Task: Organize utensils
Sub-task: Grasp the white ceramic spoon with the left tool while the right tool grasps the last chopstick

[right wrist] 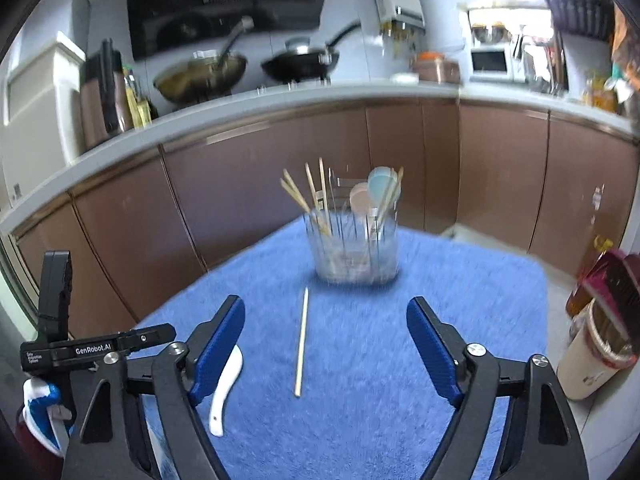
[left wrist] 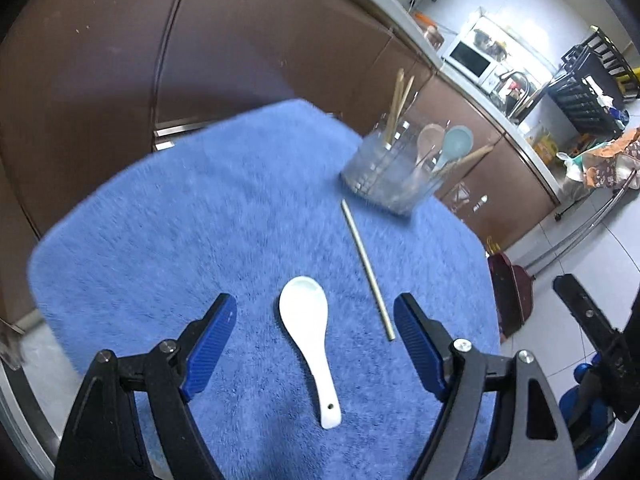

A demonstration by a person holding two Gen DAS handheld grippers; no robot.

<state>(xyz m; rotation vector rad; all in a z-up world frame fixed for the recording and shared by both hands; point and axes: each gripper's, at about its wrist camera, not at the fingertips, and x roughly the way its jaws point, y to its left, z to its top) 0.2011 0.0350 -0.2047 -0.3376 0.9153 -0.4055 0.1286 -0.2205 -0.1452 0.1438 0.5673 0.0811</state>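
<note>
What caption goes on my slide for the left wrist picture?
Open left tool over a white spoon and a loose chopstick on the blue towel.

A home kitchen: two woks (right wrist: pixel 200 74) sit on a stove under a dark hood (right wrist: pixel 224 0) at upper left, brown cabinets (right wrist: pixel 280 168) line the counter, and a microwave (right wrist: pixel 490 62) stands upper right.

blue towel (left wrist: pixel 180 220) carries white spoon (left wrist: pixel 310 336), chopstick (left wrist: pixel 368 270), clear holder (left wrist: pixel 386 178).
</note>
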